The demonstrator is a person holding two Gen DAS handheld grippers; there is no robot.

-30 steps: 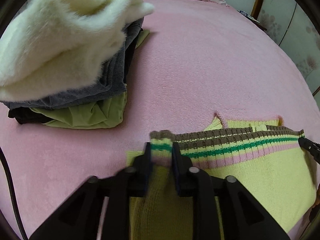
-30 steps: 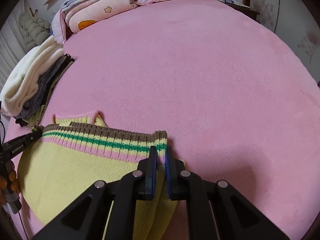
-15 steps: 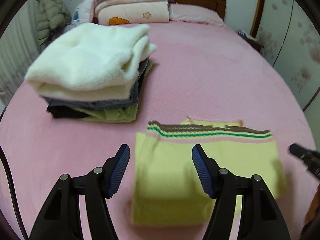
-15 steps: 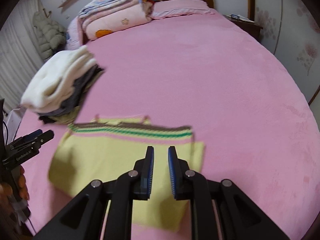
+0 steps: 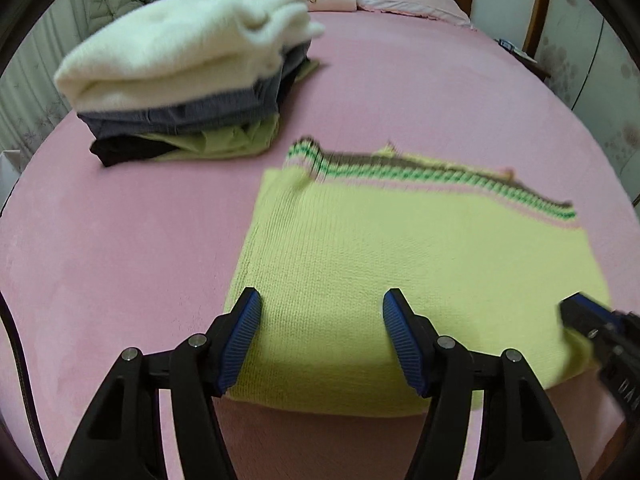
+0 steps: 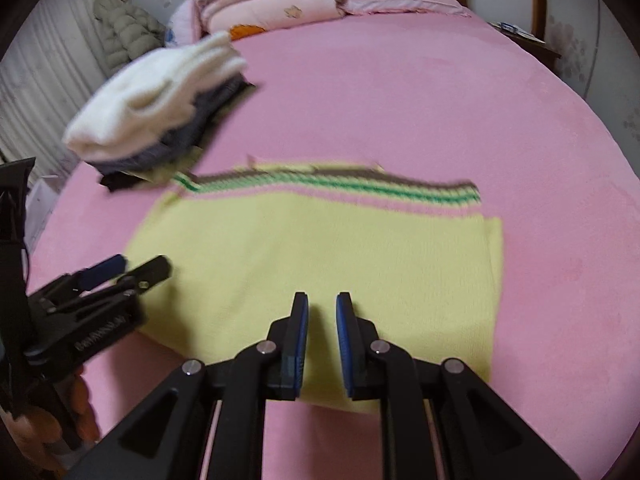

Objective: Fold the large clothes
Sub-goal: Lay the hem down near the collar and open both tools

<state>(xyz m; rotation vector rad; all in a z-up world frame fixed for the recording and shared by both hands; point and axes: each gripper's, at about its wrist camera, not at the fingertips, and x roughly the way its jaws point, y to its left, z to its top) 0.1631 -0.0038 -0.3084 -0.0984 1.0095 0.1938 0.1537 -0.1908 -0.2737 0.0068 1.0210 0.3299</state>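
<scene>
The sweater (image 5: 420, 276) is pale yellow-green knit, with a ribbed hem (image 6: 332, 186) striped brown, green and pink. It lies on a plain pink bedspread (image 6: 440, 96). In the pile of clothes (image 5: 188, 80), the top piece is fluffy cream-white, then grey-blue, then olive green beside something black, though blur softens these shades. Both grippers are black with blue ribbed pads (image 5: 240, 340). The quilts (image 6: 272, 4) at the bed's head look pink with a floral print.

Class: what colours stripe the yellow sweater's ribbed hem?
Brown, green and pink on the yellow sweater's ribbed hem; clearest in the right wrist view.
</scene>
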